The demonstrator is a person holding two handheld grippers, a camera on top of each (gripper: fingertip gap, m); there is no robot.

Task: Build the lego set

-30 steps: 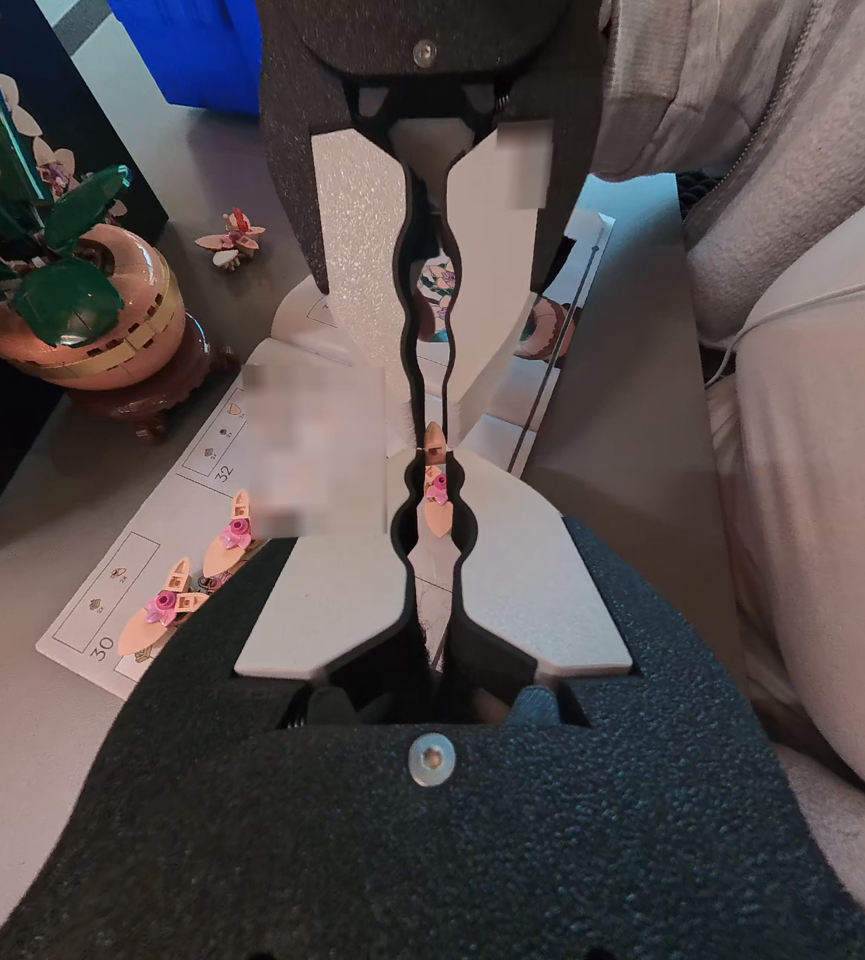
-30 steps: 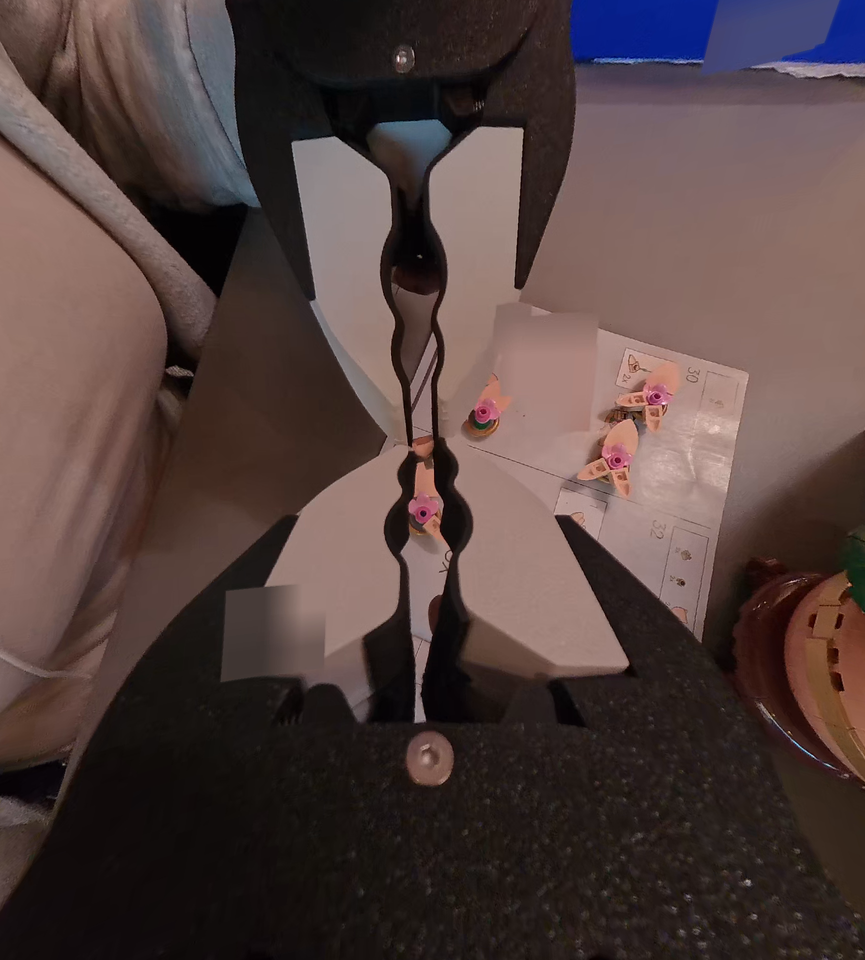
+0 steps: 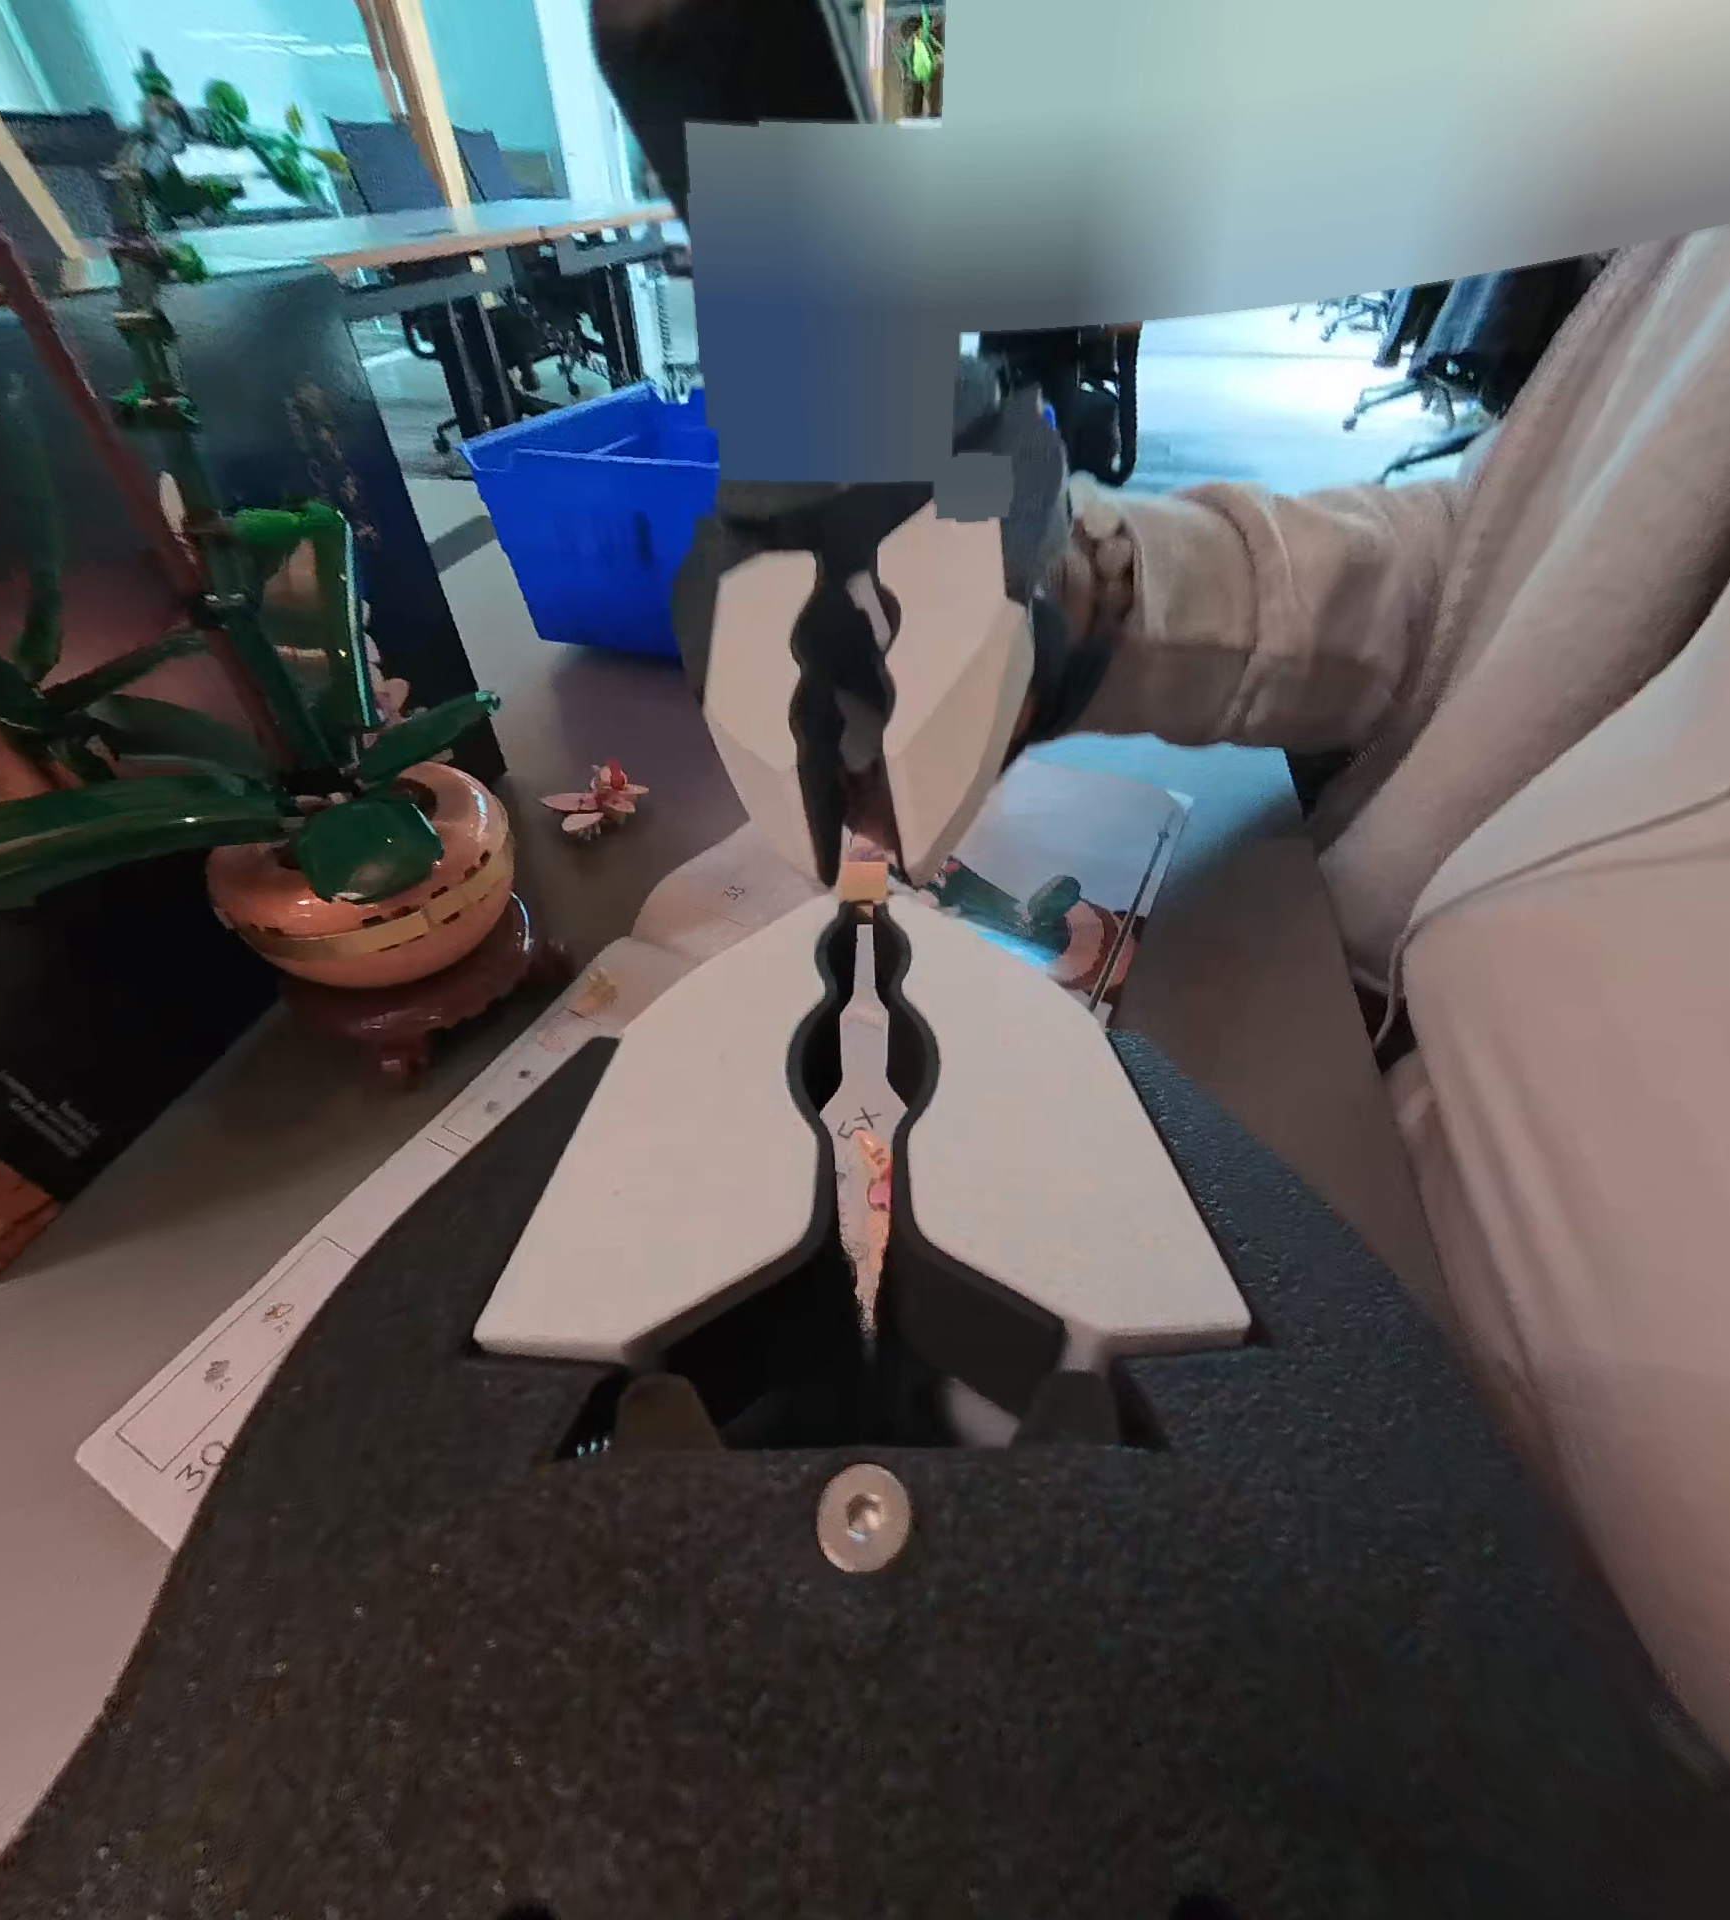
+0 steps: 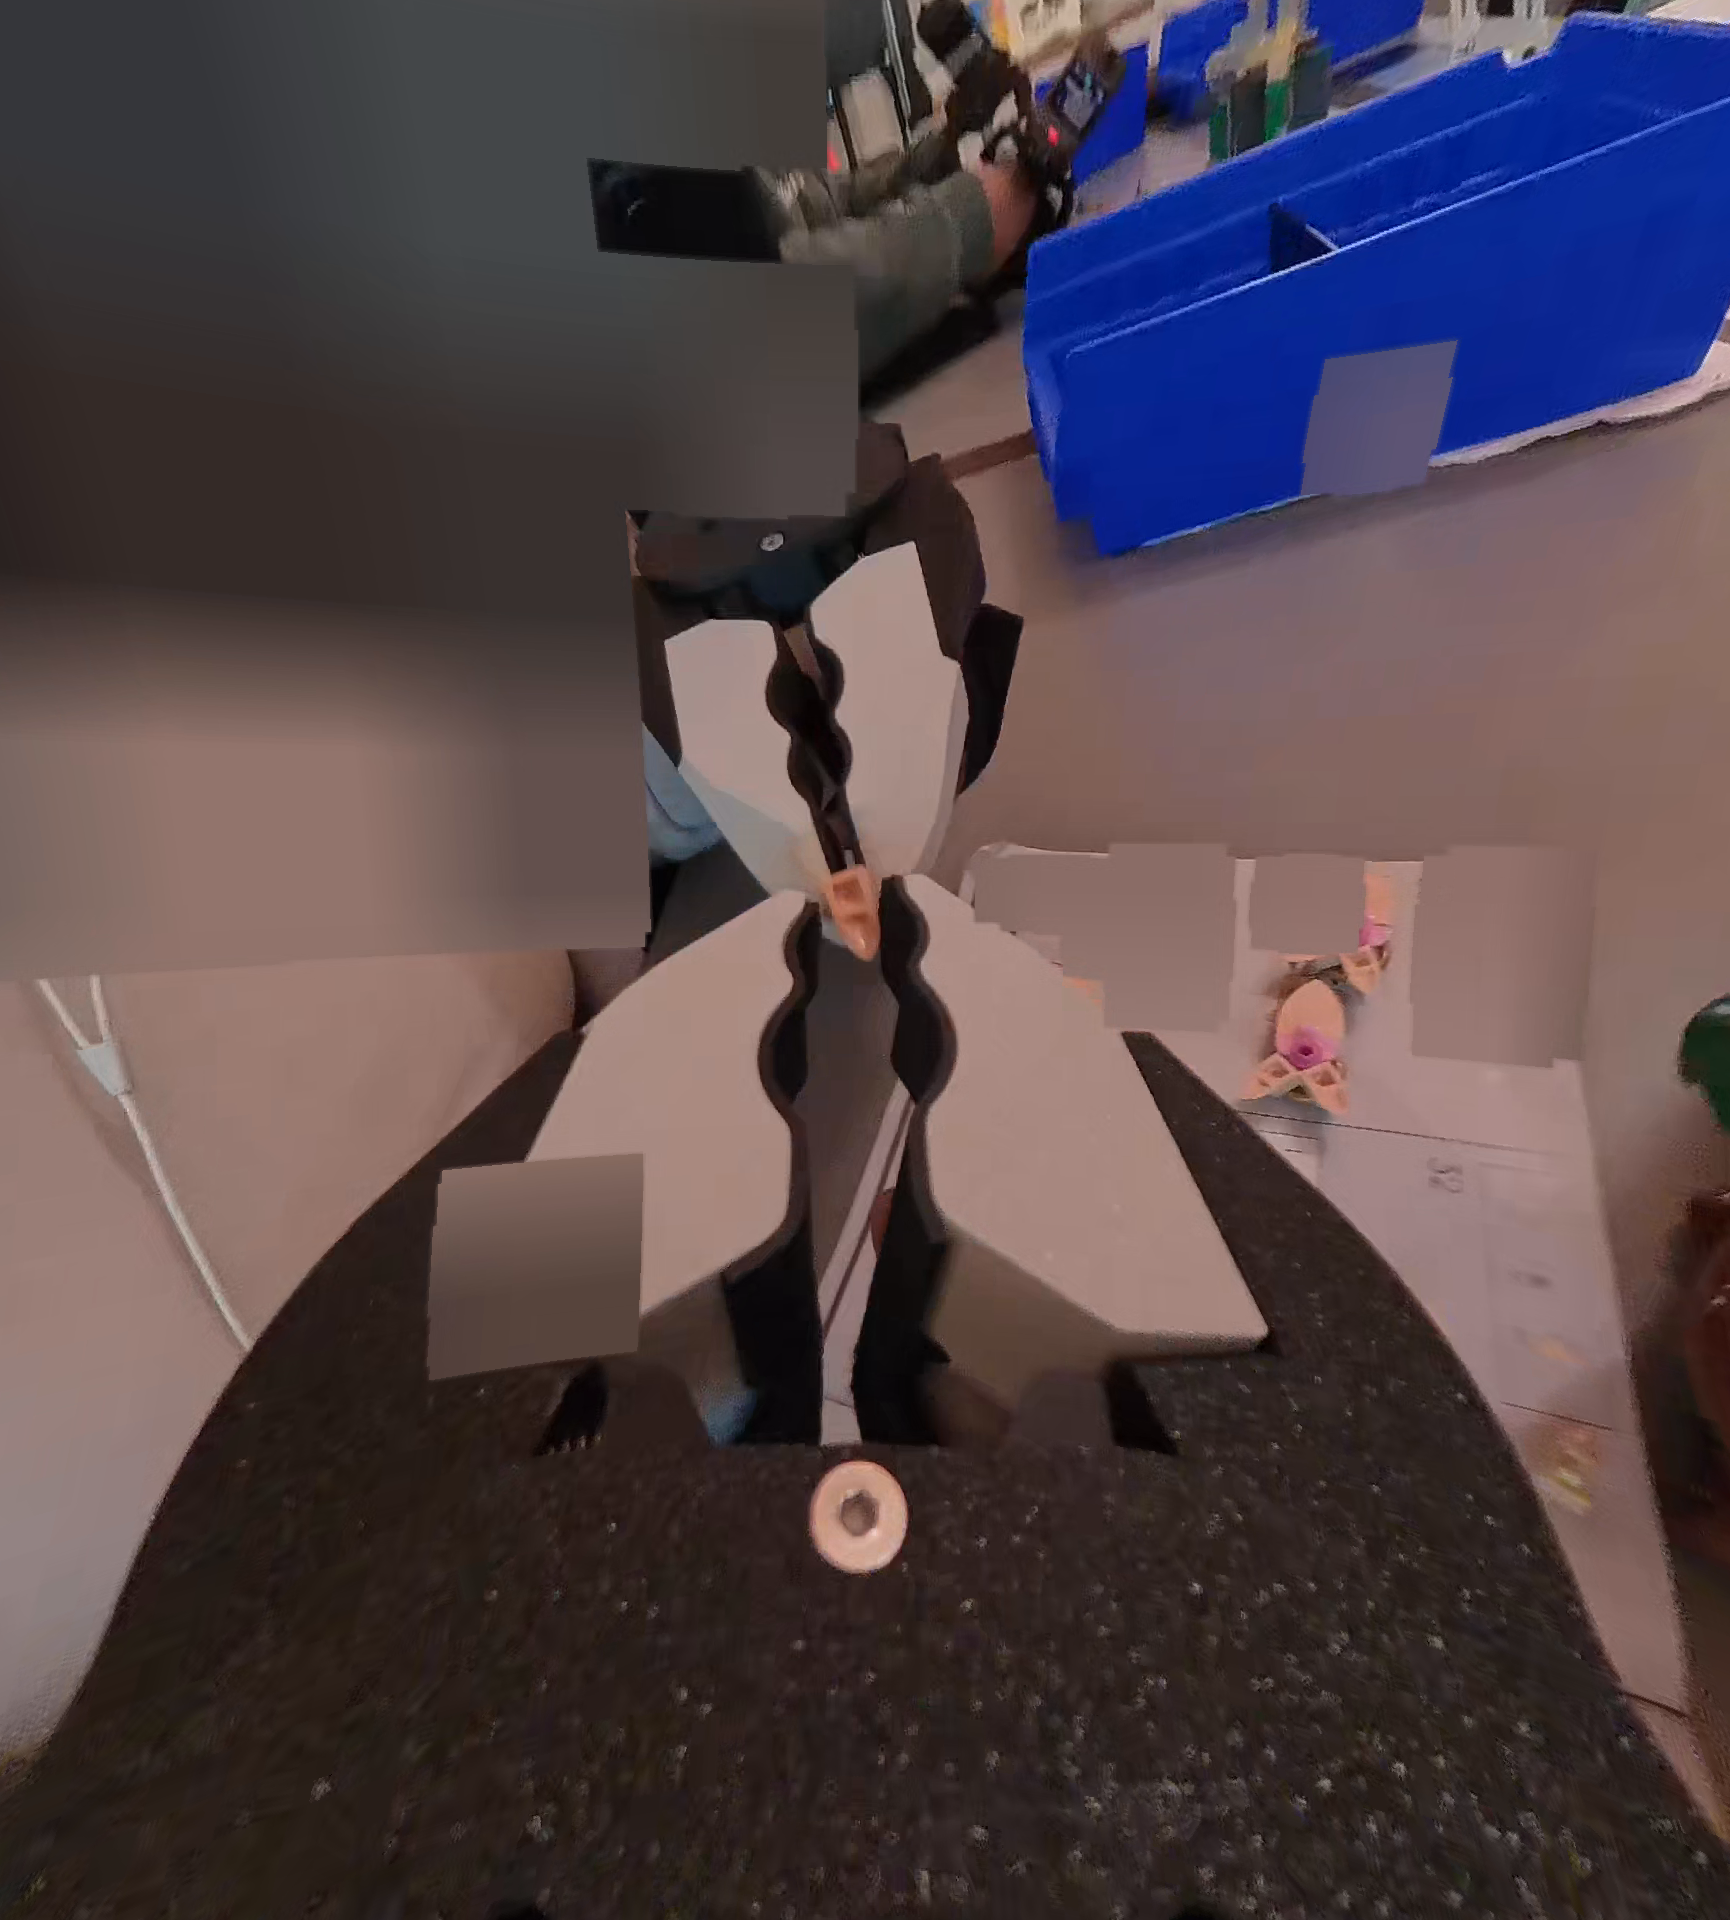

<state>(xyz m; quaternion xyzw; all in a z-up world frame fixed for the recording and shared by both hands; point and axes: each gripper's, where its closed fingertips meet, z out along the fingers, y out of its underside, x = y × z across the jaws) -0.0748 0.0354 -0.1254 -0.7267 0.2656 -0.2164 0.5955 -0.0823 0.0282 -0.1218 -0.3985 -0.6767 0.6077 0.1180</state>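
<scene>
Left gripper (image 3: 863, 906): jaws closed tip to tip with the other tool, pinching one end of a tan petal piece (image 3: 862, 883).
Right gripper (image 4: 853, 914): jaws drawn in on the same petal piece (image 4: 853, 906), its pointed end showing between the fingertips.
Petal piece position: held above the instruction booklet (image 3: 341, 1278), at the meeting point of both tools.
Instruction booklet: lies open on the grey tabletop (image 4: 1360, 665), partly under both grippers.
Finished flowers: two tan-and-pink assemblies (image 4: 1308, 1039) rest on the booklet page; another small flower (image 3: 594, 800) lies on the tabletop near the pot.
Plant model: pink pot (image 3: 373, 894) on a brown stand, green leaves, at the left of the booklet.
Blue bin (image 4: 1412, 312): on the tabletop, well apart from the booklet.
Person: pale sleeve (image 3: 1308, 613) behind the right tool.
</scene>
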